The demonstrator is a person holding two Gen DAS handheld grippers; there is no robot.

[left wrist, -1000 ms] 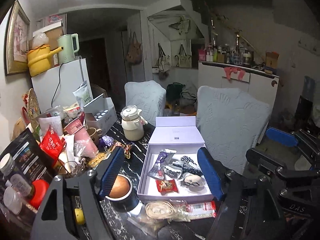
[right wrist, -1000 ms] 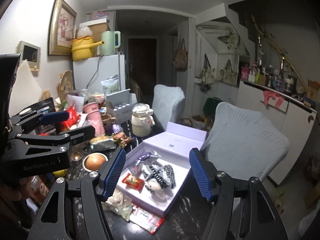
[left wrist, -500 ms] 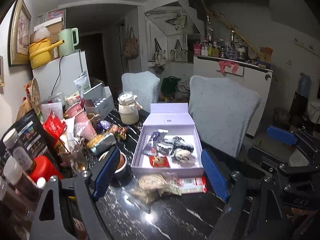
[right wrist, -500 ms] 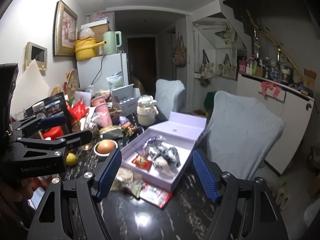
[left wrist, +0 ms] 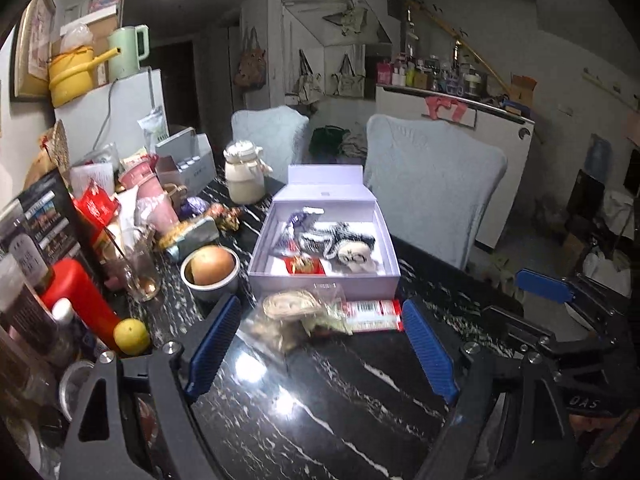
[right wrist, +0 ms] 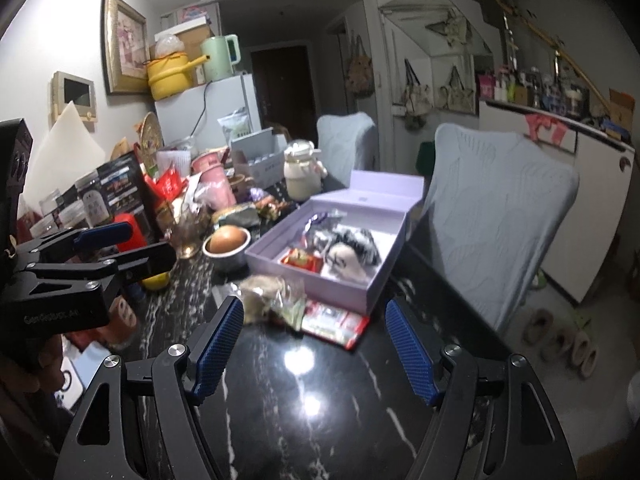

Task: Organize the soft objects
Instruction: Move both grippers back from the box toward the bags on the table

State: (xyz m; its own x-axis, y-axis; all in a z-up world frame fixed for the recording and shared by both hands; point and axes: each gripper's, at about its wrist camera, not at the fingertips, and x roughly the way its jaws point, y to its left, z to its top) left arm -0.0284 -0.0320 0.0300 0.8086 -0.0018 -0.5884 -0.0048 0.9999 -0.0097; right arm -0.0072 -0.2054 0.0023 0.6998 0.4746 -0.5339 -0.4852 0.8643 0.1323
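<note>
Both grippers hover over the black marbled desk [left wrist: 360, 408] with their jaws spread wide and nothing between the blue pads. The left gripper [left wrist: 320, 338] has a crinkled clear bag [left wrist: 292, 312] of pale, soft-looking stuff just ahead of its jaws, and a red-and-white packet [left wrist: 370, 314] lies touching that bag on the side of the right-hand pad. Beyond both stands the open lilac box [left wrist: 324, 280], lid raised at the back, holding a black-and-white striped soft bundle [left wrist: 336, 240], a pale round piece with dark markings [left wrist: 354, 258] and a small red packet [left wrist: 304, 266].

From the right gripper [right wrist: 314, 338] the same bag [right wrist: 272, 298] sits ahead of the left-hand pad, the red packet [right wrist: 334, 322] ahead between the jaws, and the box [right wrist: 320, 276] runs away at an angle toward the right-hand pad.

Only the left wrist view shows the yellow lemon [left wrist: 130, 336] outside its left-hand pad, and the right gripper's frame at the far right edge. Only the right wrist view shows the left gripper [right wrist: 120, 246] from the side, out to the left, and slippers [right wrist: 560, 336] on the floor past the grey chair [right wrist: 492, 216]. A metal bowl with a brown round thing [left wrist: 210, 270] appears in both, left of the box.
</note>
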